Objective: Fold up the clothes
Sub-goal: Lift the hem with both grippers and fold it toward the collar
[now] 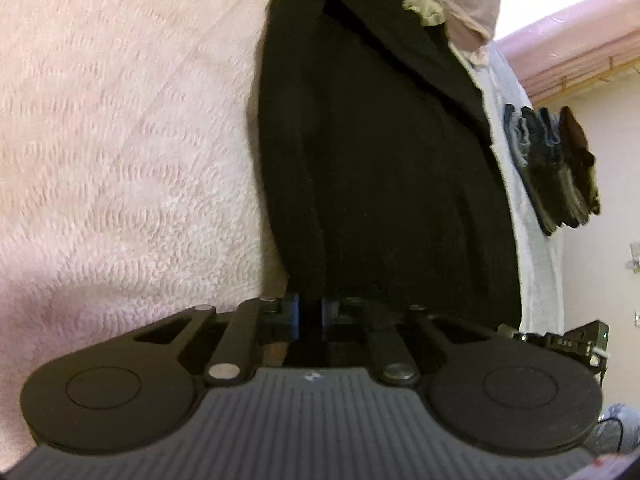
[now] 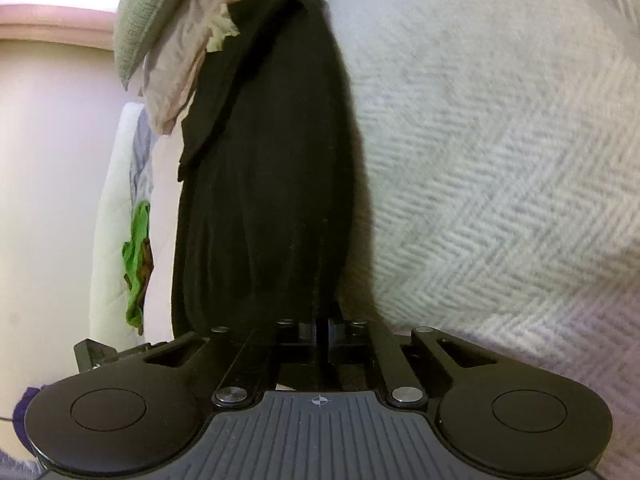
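Pinching the near edge of a black garment (image 1: 380,168): left tongs (image 1: 310,312), pads pressed together on the dark cloth. Pinching that same edge a little apart: right tongs (image 2: 322,326), likewise closed tight with black fabric caught between the pads. Lying long and narrow on a bed covered with a pale textured bedspread (image 1: 120,140), reaching away from both tongs toward the far end. Woven in a herringbone pattern, seen clearly from the right wrist. Heaped at the far end of the black garment and partly overlapping it: a pinkish cloth (image 1: 472,12) with a pale green ruffled piece (image 1: 424,4). Sitting beside them in the right wrist view: a green-grey cushion (image 2: 148,28). Resting on the bedspread beyond the black garment, in the left wrist view: a stack of folded dark clothes (image 1: 556,164). Showing off the bed edge in the right wrist view: a bright green item (image 2: 138,264), too blurred to name.
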`<state>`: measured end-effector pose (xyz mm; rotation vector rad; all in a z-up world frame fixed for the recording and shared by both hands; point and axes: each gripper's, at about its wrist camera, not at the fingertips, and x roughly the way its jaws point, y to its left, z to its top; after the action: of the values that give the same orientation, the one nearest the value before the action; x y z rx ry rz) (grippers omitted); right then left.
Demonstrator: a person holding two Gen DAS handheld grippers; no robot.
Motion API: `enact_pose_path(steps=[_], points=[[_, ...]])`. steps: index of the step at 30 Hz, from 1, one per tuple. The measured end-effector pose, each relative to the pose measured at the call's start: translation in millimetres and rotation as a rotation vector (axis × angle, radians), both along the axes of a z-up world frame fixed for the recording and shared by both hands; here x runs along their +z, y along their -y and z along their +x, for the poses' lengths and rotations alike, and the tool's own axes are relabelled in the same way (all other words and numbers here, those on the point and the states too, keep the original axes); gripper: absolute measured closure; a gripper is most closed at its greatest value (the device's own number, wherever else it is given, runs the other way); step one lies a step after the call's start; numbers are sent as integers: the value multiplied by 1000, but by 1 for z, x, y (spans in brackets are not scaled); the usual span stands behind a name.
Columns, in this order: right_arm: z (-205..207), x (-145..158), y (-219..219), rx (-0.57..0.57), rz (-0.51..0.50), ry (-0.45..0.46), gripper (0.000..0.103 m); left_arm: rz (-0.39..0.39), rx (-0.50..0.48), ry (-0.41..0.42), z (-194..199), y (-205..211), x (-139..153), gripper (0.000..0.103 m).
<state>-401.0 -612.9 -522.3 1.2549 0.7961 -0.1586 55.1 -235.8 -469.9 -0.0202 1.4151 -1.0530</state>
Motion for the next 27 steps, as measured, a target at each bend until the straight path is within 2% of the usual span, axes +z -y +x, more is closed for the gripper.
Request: enact_pose_path(steps=[4, 7, 10, 13, 16, 18, 20, 21, 22, 23, 25, 27], points=[[1, 54, 16, -20, -27, 76, 102, -83, -4, 18, 8, 2, 43, 97], [20, 98, 39, -35, -63, 142, 102, -187, 29, 30, 27, 15, 84, 97], [65, 134, 72, -40, -114, 203, 102, -285, 40, 57, 56, 48, 112, 97], [118, 144, 113, -57, -136, 218, 102, -341, 57, 38, 100, 106, 109, 96], [182, 132, 158, -69, -165, 185, 102, -315, 79, 22, 147, 171, 100, 93], [227, 111, 184, -79, -189, 138, 102, -268, 95, 18, 179, 207, 79, 88], [262, 80, 211, -114, -171, 58, 91, -175, 132, 8, 208, 232, 50, 87], [272, 68, 220, -139, -191, 21, 70, -145, 146, -5, 218, 241, 36, 87], [276, 60, 227, -163, -228, -7, 54, -106, 150, -4, 227, 249, 23, 87], [278, 56, 232, -171, -273, -19, 54, -75, 159, 13, 233, 251, 16, 85], [274, 55, 235, -154, -340, -12, 54, -59, 148, 61, 241, 248, 9, 79], [270, 53, 232, -91, -403, -28, 54, -48, 122, 112, 246, 241, 9, 70]])
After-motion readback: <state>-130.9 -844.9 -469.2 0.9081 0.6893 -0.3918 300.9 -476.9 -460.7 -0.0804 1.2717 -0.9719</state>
